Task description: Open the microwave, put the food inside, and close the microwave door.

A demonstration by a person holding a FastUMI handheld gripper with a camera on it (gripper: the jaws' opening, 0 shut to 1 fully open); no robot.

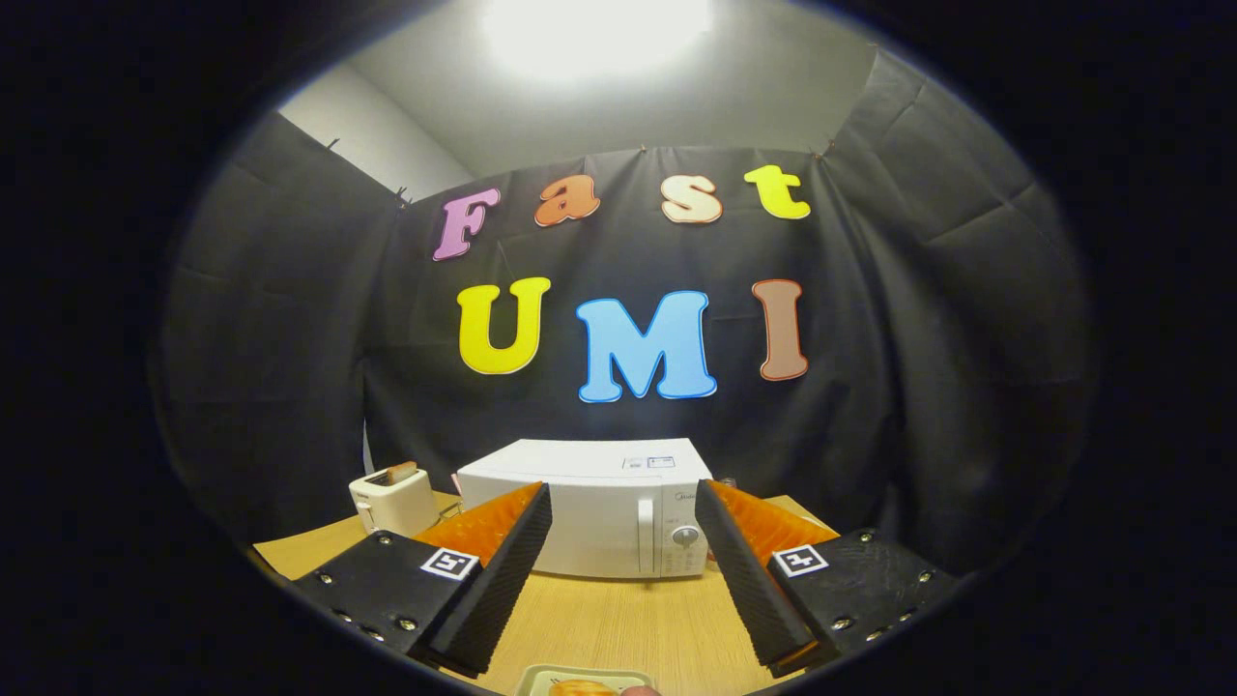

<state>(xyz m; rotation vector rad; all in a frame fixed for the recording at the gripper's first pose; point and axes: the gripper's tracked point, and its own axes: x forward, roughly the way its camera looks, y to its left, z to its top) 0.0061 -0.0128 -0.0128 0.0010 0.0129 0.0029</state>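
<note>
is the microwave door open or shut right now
Shut. The microwave door lies flush with its front, handle and dial facing the camera, no gap showing. It stands beyond the open gripper, whose fingers hold nothing.

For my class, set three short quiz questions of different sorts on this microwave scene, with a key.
1. True or false: the microwave door is shut.
2. What stands beside the microwave on the wooden table? A) a kettle B) a toaster C) a blender
3. Fill in: the gripper fingers are ____ and hold nothing.

Key: 1 true; the door with its upright handle sits flush. 2 B; the white toaster has something in its slot. 3 open; the plate with food lies just below the fingers, untouched.
</note>
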